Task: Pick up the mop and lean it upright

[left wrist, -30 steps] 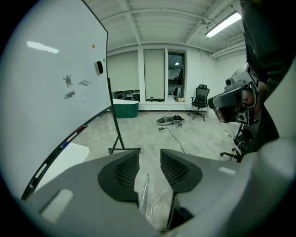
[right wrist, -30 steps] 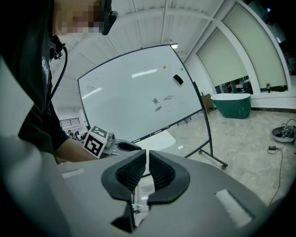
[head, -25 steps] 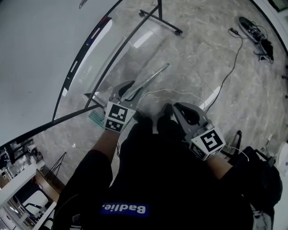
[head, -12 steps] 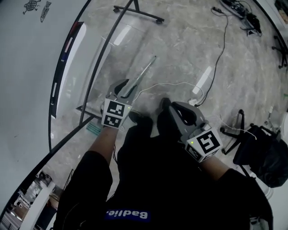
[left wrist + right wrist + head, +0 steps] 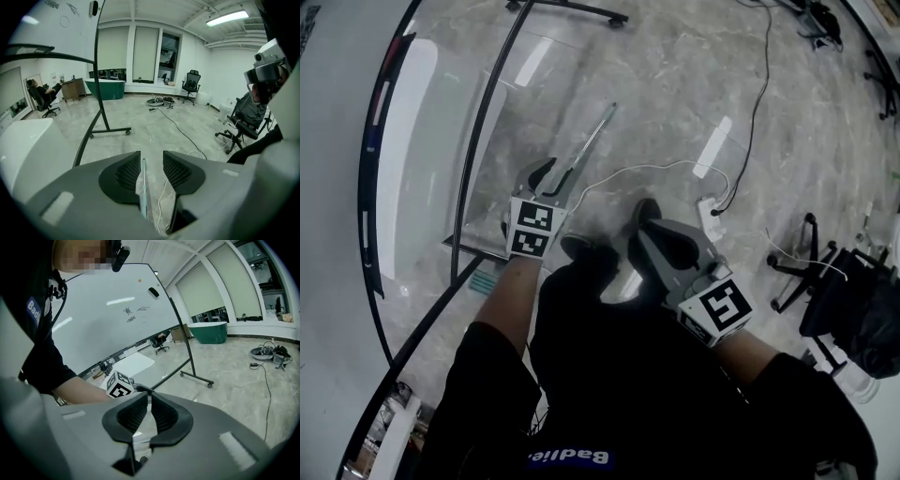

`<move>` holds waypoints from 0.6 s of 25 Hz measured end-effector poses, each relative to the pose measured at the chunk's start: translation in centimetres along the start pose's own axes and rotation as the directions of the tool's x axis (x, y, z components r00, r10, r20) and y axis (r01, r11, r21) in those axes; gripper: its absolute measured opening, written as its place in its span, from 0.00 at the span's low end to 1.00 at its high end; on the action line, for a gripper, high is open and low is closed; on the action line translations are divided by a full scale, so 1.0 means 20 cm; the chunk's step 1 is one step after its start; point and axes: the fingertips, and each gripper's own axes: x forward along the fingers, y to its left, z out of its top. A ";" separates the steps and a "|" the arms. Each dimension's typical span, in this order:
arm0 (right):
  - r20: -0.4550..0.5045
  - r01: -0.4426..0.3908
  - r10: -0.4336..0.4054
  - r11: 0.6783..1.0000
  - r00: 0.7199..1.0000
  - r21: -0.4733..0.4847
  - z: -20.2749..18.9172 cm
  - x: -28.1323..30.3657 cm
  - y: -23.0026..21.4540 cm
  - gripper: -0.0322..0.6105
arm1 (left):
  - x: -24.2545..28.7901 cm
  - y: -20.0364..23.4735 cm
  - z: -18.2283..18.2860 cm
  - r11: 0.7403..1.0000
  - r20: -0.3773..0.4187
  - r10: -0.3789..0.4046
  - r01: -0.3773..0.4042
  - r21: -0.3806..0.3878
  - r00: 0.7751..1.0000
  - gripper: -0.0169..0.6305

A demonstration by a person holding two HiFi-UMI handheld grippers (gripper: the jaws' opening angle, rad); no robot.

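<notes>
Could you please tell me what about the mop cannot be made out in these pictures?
Mop head: head view, only a teal sliver shows; the left forearm covers the rest.
Mop handle: its lower end is hidden behind the left gripper in the head view.
Contact: the left gripper view shows the handle in the gap; whether a pad touches it is unclear.
Right gripper: its view shows no mop; its own body blocks the floor.

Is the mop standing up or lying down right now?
Lying down: the mop handle stretches flat across the floor in the head view, leaning on nothing, with the left gripper at its near end.
</notes>
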 end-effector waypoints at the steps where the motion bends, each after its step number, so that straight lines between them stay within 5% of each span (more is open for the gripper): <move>1: -0.003 -0.001 0.001 1.000 1.000 -0.001 -0.04 0.03 -0.02 0.10 | 0.04 0.01 -0.04 1.000 -0.004 0.001 -0.001 -0.005 1.000 0.29; 15: -0.044 -0.021 0.017 0.996 0.999 -0.088 -0.59 0.58 -0.33 0.10 | 0.81 0.12 -0.69 1.000 -0.070 -0.011 0.009 -0.025 0.997 0.29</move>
